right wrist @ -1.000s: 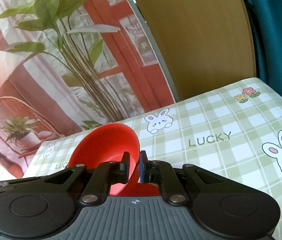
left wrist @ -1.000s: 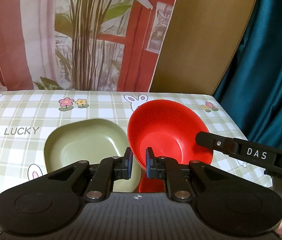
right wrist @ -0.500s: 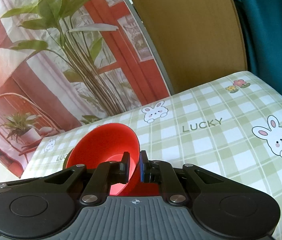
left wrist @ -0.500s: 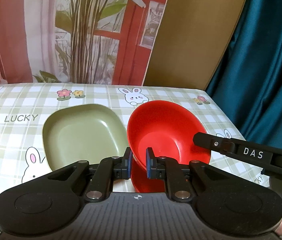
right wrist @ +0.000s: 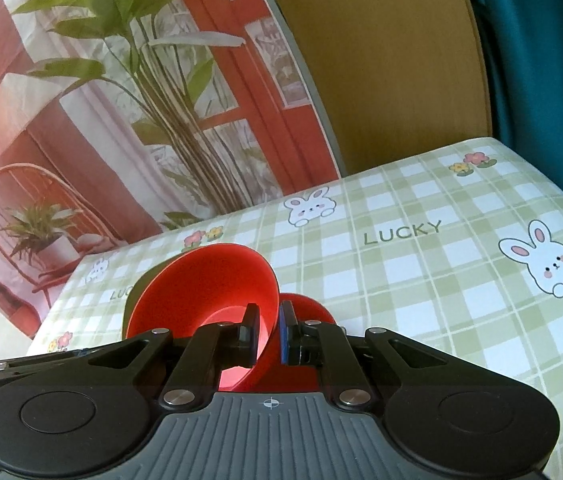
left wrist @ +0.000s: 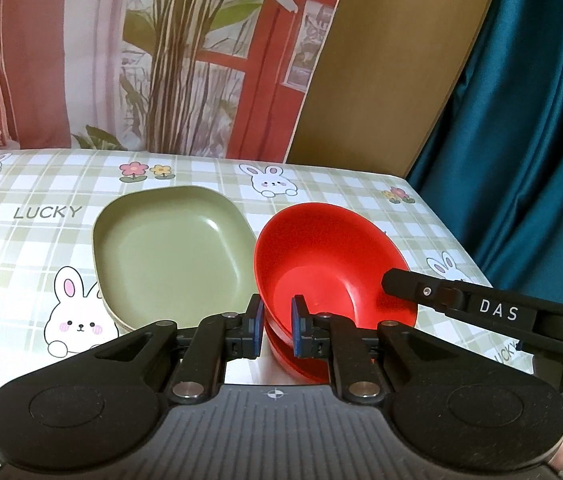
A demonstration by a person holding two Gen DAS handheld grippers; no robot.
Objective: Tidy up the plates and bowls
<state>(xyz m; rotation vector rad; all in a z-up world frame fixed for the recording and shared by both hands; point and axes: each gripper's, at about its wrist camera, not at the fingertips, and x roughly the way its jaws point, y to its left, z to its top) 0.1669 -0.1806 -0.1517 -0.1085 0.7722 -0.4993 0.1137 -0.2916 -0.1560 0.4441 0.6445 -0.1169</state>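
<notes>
A red bowl point(left wrist: 321, 256) is held tilted above the table, with a second red bowl point(left wrist: 301, 364) under it. My left gripper point(left wrist: 273, 330) is shut on the upper bowl's near-left rim. My right gripper point(right wrist: 268, 334) is shut on its right rim, and its finger shows in the left wrist view point(left wrist: 441, 296). In the right wrist view the upper red bowl point(right wrist: 209, 284) tilts left and the lower red bowl point(right wrist: 305, 312) peeks out behind it. A green square plate point(left wrist: 169, 252) lies flat on the table just left of the bowls.
The table carries a green checked cloth point(left wrist: 33, 216) with rabbits and "LUCKY" print. A printed backdrop point(left wrist: 161, 60) and a brown board point(left wrist: 381, 72) stand behind it. A teal curtain point(left wrist: 521, 120) hangs past the right table edge.
Both grippers have pulled back and lifted with the red bowl held between them. The green plate shows more fully, and a second red bowl has come into view under the held one.
</notes>
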